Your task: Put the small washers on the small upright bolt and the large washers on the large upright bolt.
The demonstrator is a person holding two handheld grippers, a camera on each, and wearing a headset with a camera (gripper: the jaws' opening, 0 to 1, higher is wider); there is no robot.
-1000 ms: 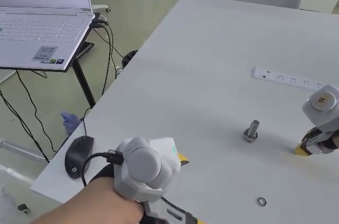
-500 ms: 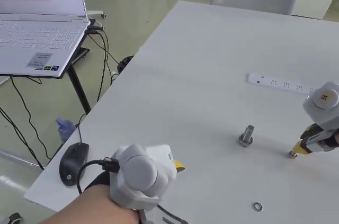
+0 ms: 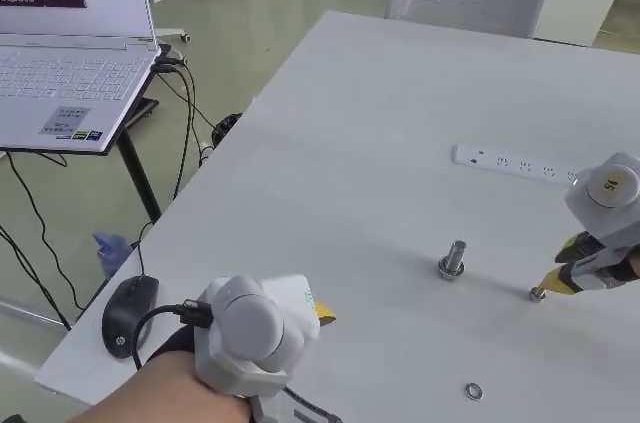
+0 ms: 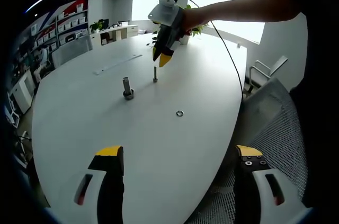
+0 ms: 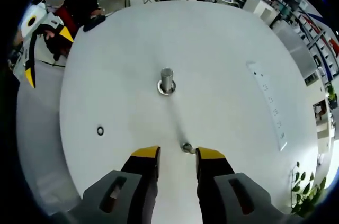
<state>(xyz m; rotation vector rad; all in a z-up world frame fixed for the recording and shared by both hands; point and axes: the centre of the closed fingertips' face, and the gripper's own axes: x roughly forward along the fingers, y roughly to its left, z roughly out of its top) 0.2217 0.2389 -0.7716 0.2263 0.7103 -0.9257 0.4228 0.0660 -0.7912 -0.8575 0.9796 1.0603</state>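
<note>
- The yellow-tipped right gripper [image 5: 177, 155] has eased back. The small upright steel bolt [image 3: 537, 293], hidden behind its tips a second ago, now stands clear just ahead of them.
- Its jaws sit slightly apart, pinching nothing; the left gripper [image 4: 179, 156] is spread wide and empty.
- A drop-off looks finished. One loose silver ring washer [image 3: 473, 391] remains on the white table [image 3: 380, 143], apart from the large upright steel bolt [image 3: 452, 259].

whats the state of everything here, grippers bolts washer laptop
small bolt: upright, not gripped
large bolt: upright
loose washer: lying flat, on no bolt
left gripper: open, empty
right gripper: open, tips just short of the small bolt
laptop: open, screen lit
</note>
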